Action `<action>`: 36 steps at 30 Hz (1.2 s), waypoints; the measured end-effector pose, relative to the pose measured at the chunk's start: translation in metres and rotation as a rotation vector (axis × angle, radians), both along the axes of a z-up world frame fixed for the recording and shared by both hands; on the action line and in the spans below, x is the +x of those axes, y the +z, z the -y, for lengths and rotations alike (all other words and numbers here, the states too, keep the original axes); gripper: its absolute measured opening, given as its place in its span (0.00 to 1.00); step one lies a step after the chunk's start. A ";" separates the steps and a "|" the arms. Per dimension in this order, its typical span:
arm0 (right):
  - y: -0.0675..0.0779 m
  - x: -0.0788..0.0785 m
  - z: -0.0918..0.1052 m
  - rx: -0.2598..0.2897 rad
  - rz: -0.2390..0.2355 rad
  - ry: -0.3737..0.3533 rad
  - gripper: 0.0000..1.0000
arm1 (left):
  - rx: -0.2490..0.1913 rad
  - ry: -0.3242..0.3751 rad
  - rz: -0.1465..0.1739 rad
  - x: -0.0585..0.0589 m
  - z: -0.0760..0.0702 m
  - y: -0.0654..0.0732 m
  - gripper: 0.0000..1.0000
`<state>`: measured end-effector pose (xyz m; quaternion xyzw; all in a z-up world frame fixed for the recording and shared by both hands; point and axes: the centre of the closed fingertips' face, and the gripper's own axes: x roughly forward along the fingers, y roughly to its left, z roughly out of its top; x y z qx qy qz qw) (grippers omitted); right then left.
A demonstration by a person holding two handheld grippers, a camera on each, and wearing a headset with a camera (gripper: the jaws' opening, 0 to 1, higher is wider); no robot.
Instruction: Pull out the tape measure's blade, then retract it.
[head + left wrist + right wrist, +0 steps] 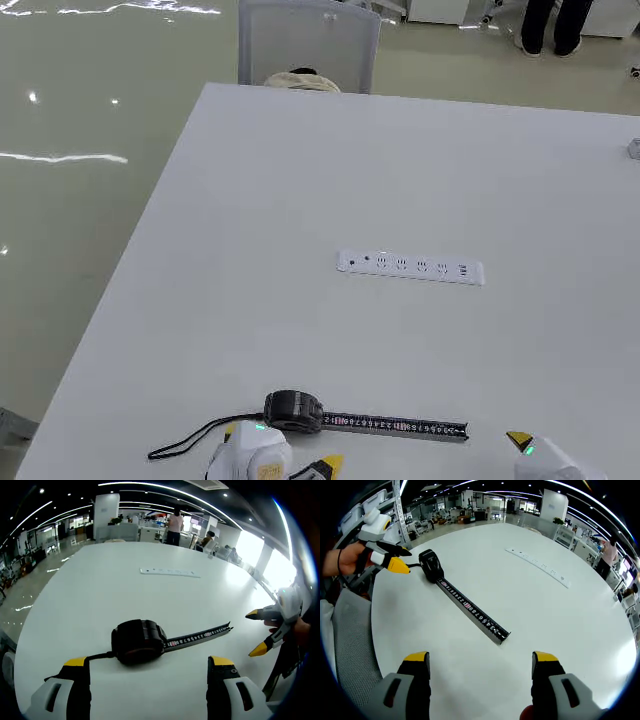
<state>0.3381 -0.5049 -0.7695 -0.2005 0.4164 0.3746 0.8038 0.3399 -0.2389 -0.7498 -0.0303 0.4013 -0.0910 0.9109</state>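
The tape measure [293,410] lies at the near edge of the white tabletop [300,200]. Its dark case is on its side and its blade [472,611] is drawn out flat to the right, with the numbers facing up. Since nobody is holding the blade, I'd guess a lock on the case keeps it out.

The left gripper [147,662] sits just behind the case with its jaws spread wide and nothing between them. It looks lined up to close on the case and steady it. The right gripper [481,656] is also released and empty. It hangs a little short of the hooked end [502,636] of the blade and points along it, as though ready to guide it home.

The wrist strap [190,440] trails off the far side of the case, clear of both grippers. A power strip [410,267] lies well apart in the middle of the tabletop, and a grey chair [308,45] stands at the far edge.

The pull-out looks done, and the retracting is what remains. If the lock is let go with the blade loose, it could whip back.
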 end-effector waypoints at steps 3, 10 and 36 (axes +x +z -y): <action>-0.003 0.003 -0.001 -0.004 -0.003 0.019 0.85 | 0.002 -0.003 -0.006 0.002 0.001 -0.005 0.94; -0.007 0.008 -0.005 -0.009 -0.011 0.064 0.84 | 0.002 0.002 -0.011 0.010 0.002 -0.010 0.93; -0.024 0.036 -0.012 -0.052 -0.023 0.212 0.75 | -0.016 0.080 -0.012 0.036 -0.004 -0.018 0.90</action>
